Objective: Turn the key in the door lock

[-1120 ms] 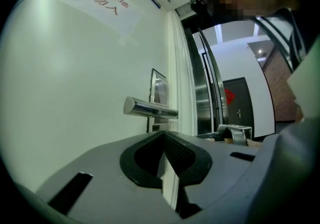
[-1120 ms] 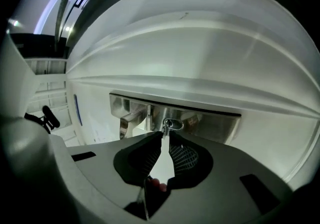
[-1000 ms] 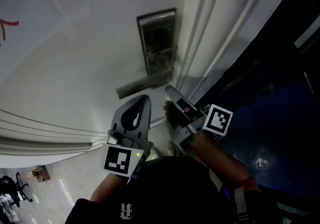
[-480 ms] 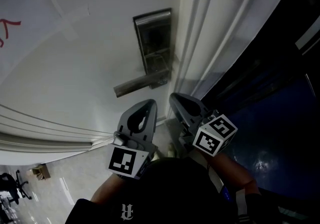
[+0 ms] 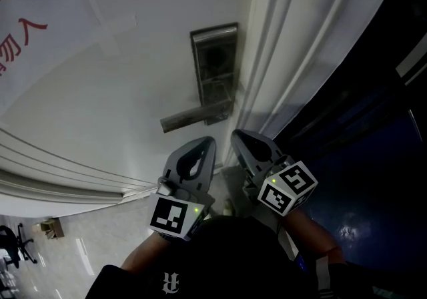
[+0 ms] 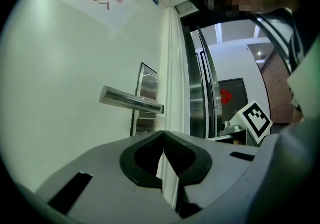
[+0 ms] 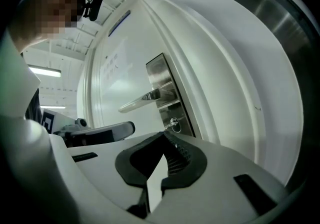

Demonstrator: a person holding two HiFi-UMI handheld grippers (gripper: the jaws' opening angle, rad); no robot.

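Observation:
The steel lock plate [image 5: 215, 67] sits at the white door's right edge, with its lever handle [image 5: 189, 117] pointing left. A small key [image 7: 174, 125] sticks out of the plate [image 7: 165, 93] below the handle [image 7: 146, 98]. My left gripper [image 5: 205, 144] hangs just below the handle, shut with nothing in it. Beside it, under the plate's lower end, my right gripper [image 5: 239, 136] is also shut and empty. Neither touches the lock. In the left gripper view the jaw tips [image 6: 164, 136] meet below the handle [image 6: 131, 100]. In the right gripper view the tips [image 7: 165, 137] meet just short of the key.
A white door frame [image 5: 287, 37] runs along the plate's right side, with a dark glass and steel opening [image 5: 373, 144] beyond it. A paper notice with red characters [image 5: 33, 17] is taped to the door at upper left. Pale floor [image 5: 73, 244] shows at bottom left.
My right gripper has drawn back from under the lock plate and rolled, so its marker cube now faces down-right. The left gripper shifted slightly right. The head view moved a little.

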